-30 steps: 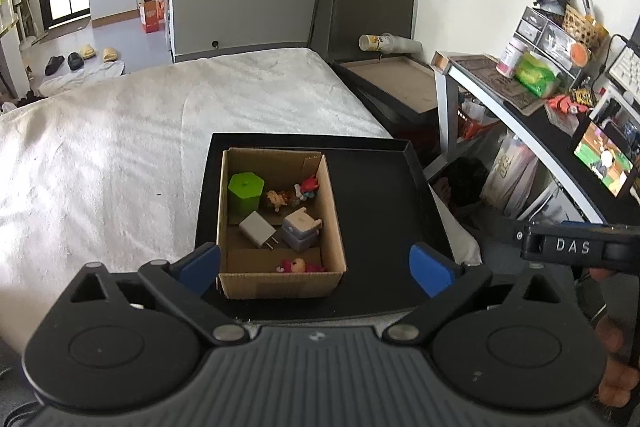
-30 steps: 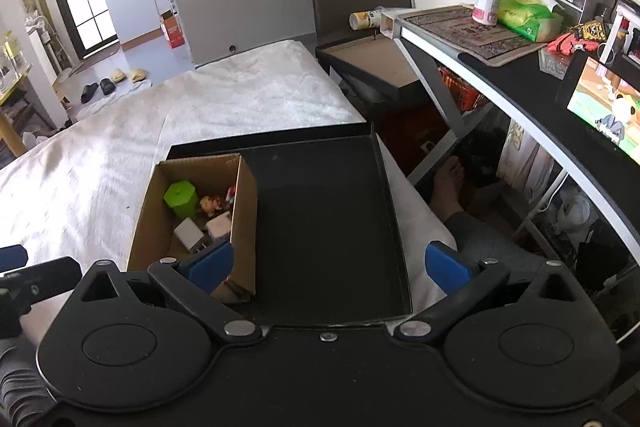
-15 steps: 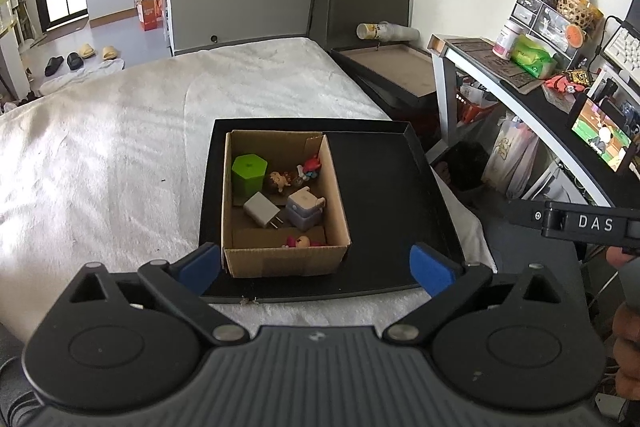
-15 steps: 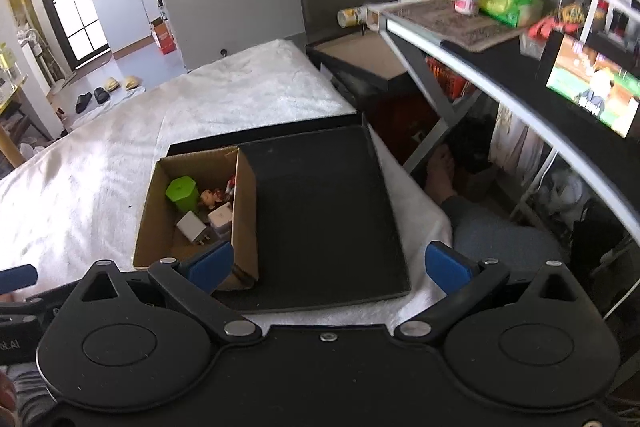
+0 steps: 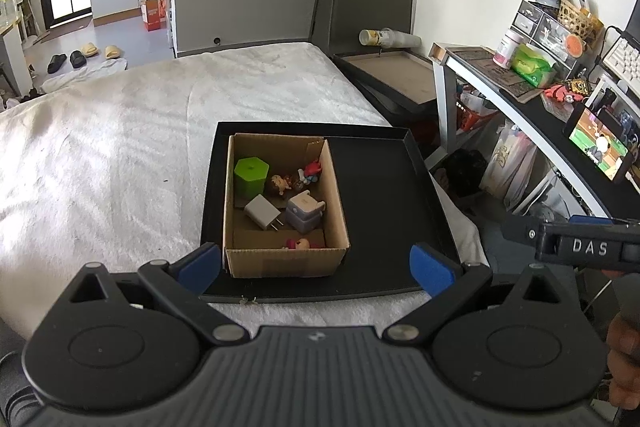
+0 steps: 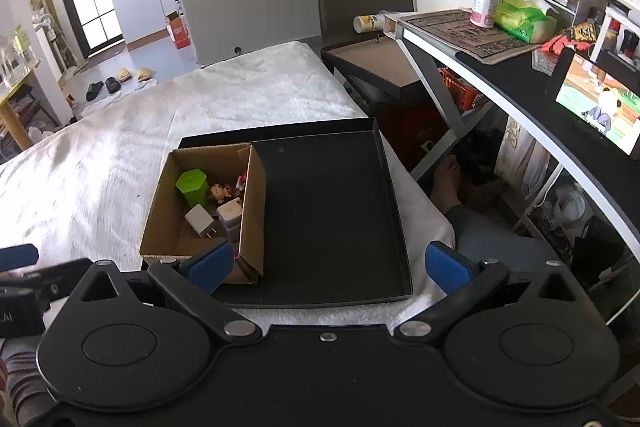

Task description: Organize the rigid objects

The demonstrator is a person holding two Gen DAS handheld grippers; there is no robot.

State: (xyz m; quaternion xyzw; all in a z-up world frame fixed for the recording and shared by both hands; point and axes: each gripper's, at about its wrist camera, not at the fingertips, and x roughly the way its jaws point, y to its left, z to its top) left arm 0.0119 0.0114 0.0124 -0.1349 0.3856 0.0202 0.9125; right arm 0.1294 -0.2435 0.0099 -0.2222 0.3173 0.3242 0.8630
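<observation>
Jaws of both the left gripper (image 5: 315, 263) and right gripper (image 6: 327, 265) gape wide and empty, now drawn back short of the box (image 5: 285, 261), whose trinkets sit inside, apparently sorted.

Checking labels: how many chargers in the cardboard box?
2. A white charger lies mid-box with prongs toward the camera; a lilac-grey charger sits right of it by the right wall. None visibly hidden.

A tray (image 5: 384, 211) lies on the bed (image 5: 120, 155). A box (image 5: 286, 263) sits in the tray's nine-o'clock half, holding a charger (image 5: 261, 211), hexagonal block (image 5: 250, 177) and figurines (image 5: 280, 183). At three o'clock stands a desk (image 5: 532, 115).
</observation>
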